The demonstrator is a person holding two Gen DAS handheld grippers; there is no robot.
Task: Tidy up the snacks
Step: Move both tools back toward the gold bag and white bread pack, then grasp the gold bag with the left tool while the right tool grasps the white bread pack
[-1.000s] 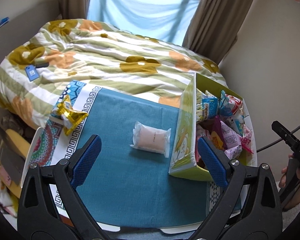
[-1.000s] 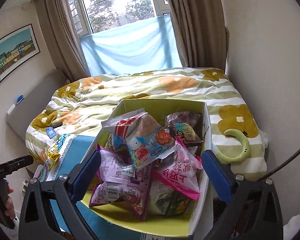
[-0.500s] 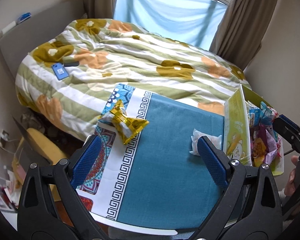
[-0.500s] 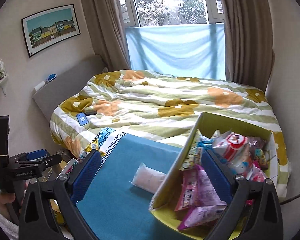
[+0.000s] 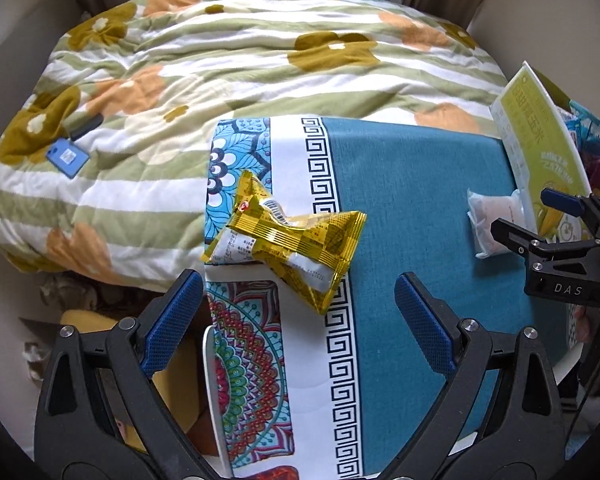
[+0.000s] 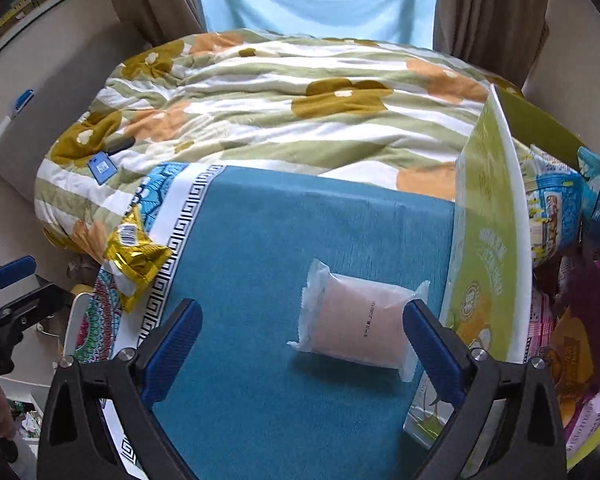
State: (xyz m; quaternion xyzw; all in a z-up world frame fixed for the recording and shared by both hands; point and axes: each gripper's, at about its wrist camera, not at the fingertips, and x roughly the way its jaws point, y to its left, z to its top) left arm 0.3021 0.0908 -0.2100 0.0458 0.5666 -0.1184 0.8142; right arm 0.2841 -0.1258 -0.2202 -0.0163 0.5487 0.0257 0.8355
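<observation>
A gold foil snack packet lies on the patterned left edge of the blue cloth; it also shows as the gold packet in the right wrist view. My left gripper hovers open just above and in front of it, holding nothing. A pale pink wrapped snack rests on the cloth beside the green snack box. My right gripper is open over it, its right pad close to the wrapper's end. The pale snack and the right gripper's fingers also appear in the left wrist view.
The green box holds several colourful snack packets at the table's right. A bed with a flowered quilt lies behind the table, with a blue phone on it. The table's white edge drops off at the left.
Both grippers have swung left and come down toward the table. The left one now faces the gold packet instead of the box; the right one left the box and is over the pale snack.
</observation>
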